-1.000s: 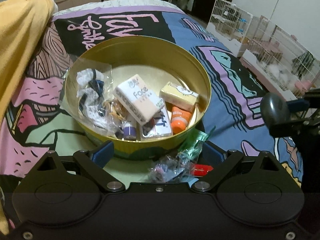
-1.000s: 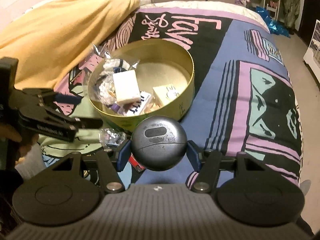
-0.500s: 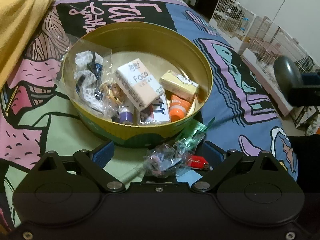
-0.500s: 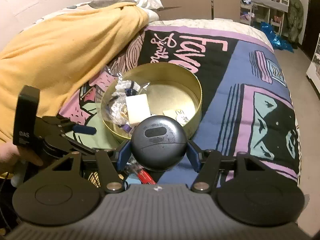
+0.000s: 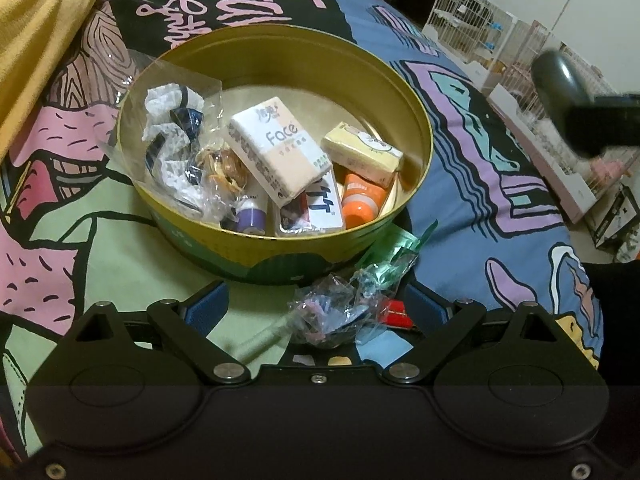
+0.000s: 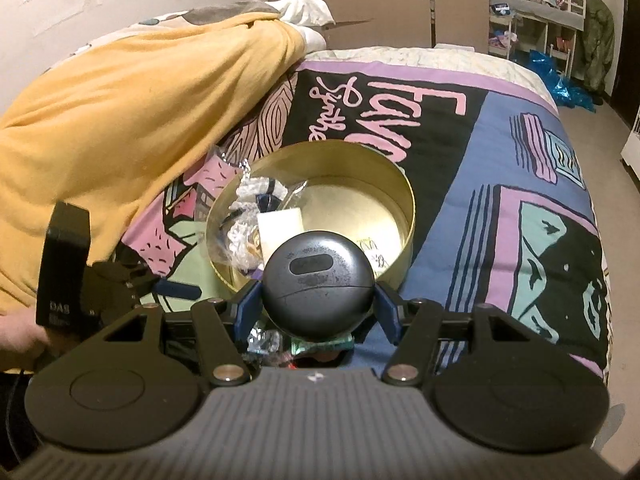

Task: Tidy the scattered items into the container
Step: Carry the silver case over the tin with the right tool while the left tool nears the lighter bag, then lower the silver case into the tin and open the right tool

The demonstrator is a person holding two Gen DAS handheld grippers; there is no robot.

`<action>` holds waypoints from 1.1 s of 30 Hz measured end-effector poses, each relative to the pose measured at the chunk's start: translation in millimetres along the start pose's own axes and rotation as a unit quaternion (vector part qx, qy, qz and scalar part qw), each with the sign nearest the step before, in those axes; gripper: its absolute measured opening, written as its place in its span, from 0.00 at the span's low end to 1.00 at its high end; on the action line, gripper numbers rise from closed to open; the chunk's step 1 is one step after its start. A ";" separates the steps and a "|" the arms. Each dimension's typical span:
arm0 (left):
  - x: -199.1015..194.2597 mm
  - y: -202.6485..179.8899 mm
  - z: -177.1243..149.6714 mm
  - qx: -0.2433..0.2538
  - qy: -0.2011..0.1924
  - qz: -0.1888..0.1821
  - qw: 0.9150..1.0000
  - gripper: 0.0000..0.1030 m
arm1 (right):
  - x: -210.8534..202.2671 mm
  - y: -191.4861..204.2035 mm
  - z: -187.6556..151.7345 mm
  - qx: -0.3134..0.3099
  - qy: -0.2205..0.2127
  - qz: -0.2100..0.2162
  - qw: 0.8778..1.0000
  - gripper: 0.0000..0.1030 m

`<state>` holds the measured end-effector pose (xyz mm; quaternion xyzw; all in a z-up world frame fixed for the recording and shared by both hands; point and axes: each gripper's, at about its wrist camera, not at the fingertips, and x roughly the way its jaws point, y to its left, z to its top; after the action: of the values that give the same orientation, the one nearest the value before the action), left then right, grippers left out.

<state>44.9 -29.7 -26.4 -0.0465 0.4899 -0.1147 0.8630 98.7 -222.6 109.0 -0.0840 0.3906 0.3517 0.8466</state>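
Note:
A round gold tin (image 5: 416, 120) (image 6: 404, 216) sits on the patterned bedspread, holding a tissue pack (image 5: 276, 148), a yellow box (image 5: 360, 152), an orange tube (image 5: 360, 204) and a clear bag of small items (image 5: 176, 132). My left gripper (image 5: 316, 308) is open just before the tin, with a crumpled clear and green plastic bag (image 5: 340, 304) and a red item (image 5: 396, 316) lying between its fingers. My right gripper (image 6: 318, 304) is shut on a dark grey round case (image 6: 318, 284), held above the bed near the tin's front rim. The case also shows in the left wrist view (image 5: 560, 84).
A yellow blanket (image 6: 120, 120) is heaped along the bed's left side. White wire cages (image 5: 480, 36) stand on the floor to the right of the bed. The left gripper shows in the right wrist view (image 6: 120, 288) at the left.
My right gripper has risen with the grey case and drawn back from the tin. My left gripper has edged closer to the tin and over the plastic bag.

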 end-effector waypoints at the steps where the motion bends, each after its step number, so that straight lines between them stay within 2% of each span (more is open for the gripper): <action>1: 1.5 -0.5 -0.3 0.000 0.002 0.001 1.000 0.91 | 0.7 -0.2 1.8 0.000 -0.002 0.001 1.000 0.61; 11: 18.0 -5.7 -1.7 0.010 0.024 0.001 1.000 0.91 | 10.7 -4.2 17.9 -0.001 -0.013 0.012 1.000 0.61; 25: 34.0 -12.9 0.6 0.016 0.044 -0.010 0.999 0.90 | 14.0 -16.9 18.7 0.009 -0.013 0.016 1.000 0.61; 33: 34.6 -11.5 1.1 0.012 0.043 -0.012 0.999 0.90 | 14.0 -19.2 16.8 0.012 -0.014 0.017 1.000 0.61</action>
<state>61.1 -49.3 -52.5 -0.0369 0.5240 -0.1334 0.8404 127.8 -222.3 107.8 -0.0619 0.3840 0.3622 0.8470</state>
